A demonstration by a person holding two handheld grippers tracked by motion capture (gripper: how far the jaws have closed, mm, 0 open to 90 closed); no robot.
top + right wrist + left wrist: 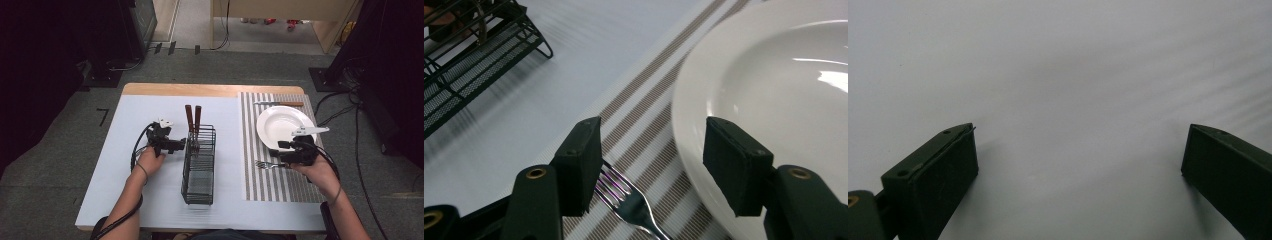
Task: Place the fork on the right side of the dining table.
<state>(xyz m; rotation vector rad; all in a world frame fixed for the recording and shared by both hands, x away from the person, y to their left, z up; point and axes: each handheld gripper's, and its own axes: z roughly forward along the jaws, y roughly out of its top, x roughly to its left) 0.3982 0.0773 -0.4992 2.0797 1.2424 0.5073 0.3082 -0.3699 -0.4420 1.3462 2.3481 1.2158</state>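
A grey carpeted floor [60, 150] is seen around a wooden table [210, 89], with dark equipment at the left and right edges, cables [367, 150] trailing over the carpet at the right, and pale wooden furniture at the far end of the room. Most of the table top is covered by a white sheet [145, 200]; its right part is covered by a striped placemat [270, 185], brown lines on white.

A black wire cutlery caddy [199, 165] is stood on the white sheet near the middle of the table, and 2 brown-handled utensils [193, 119] are held upright at its far end. A white plate [282, 125] is set on the far part of the placemat, and a knife with a wooden handle [279, 103] is laid just beyond it. A metal fork [267, 164] is laid on the placemat just in front of the plate, its tines toward the caddy.

The left gripper [170, 145] is held by the left hand [150, 161] just left of the caddy; in the left gripper view its jaws are spread wide over the bare white sheet [1063, 100], nothing between them.

The right gripper [292, 152] is held by the right hand [317, 172] at the near edge of the plate. In the right gripper view its jaws are spread, with the fork's tines [616, 187] lying just beside the left jaw and the plate rim [689, 125] passing between the jaws.
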